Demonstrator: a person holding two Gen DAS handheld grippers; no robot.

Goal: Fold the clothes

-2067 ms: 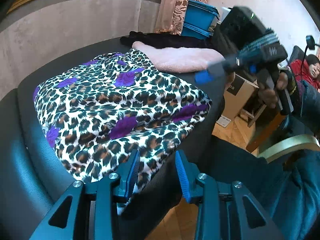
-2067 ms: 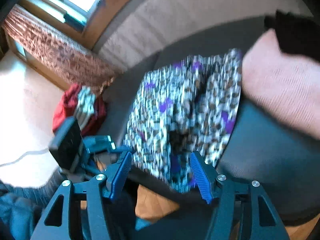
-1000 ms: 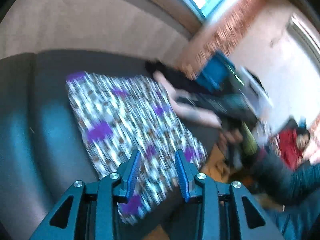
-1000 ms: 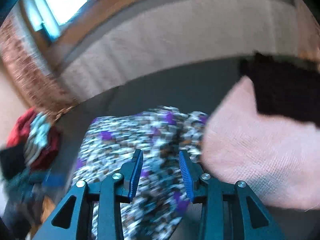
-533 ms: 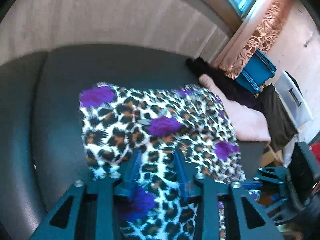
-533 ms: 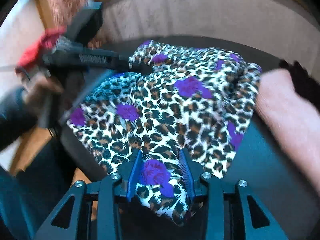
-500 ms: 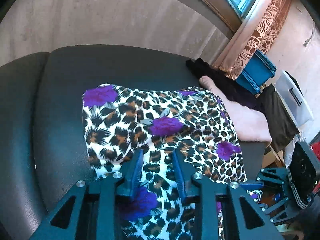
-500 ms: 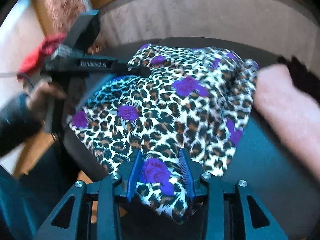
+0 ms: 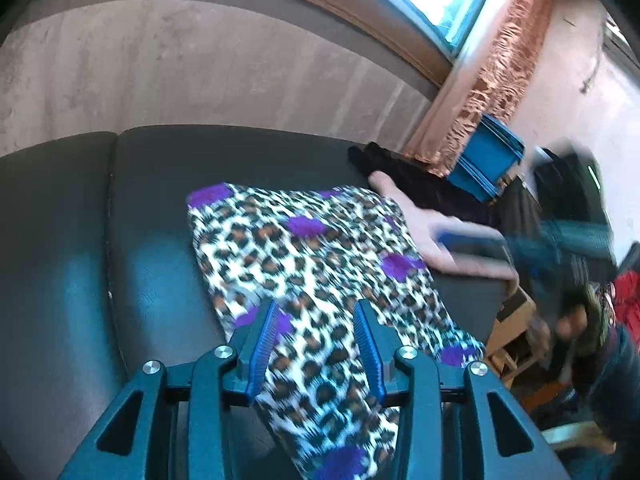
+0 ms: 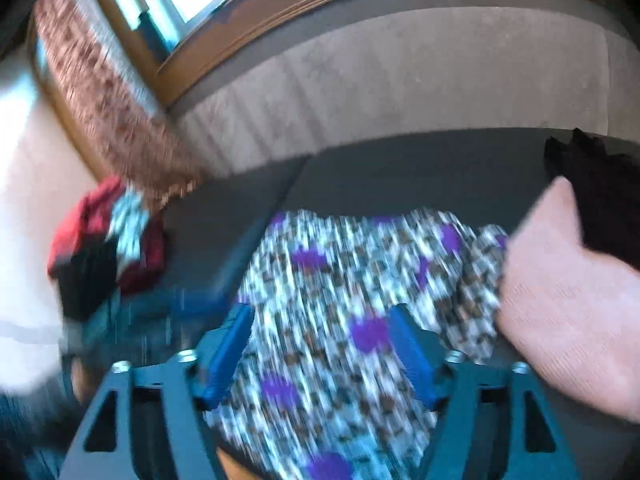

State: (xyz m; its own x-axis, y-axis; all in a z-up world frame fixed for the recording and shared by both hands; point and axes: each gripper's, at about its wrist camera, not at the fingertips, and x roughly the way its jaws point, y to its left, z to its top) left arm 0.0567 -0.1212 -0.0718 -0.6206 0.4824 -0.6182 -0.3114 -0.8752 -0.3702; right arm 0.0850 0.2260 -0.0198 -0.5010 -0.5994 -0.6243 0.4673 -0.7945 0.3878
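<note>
Both tongs stand wide and hold nothing: the left tongs [image 9: 316, 342] hang over the near end of the leopard cloth [image 9: 304, 256], the right tongs [image 10: 320, 350] over its other near part, that view blurred. The cloth lies flat on the dark seat [image 9: 152, 208], one end over the front edge, a pink fold [image 10: 560, 296] just beside it; any fold wants matched corner grips and an even lift. The blue bin [image 9: 486, 162] hides its contents.
</note>
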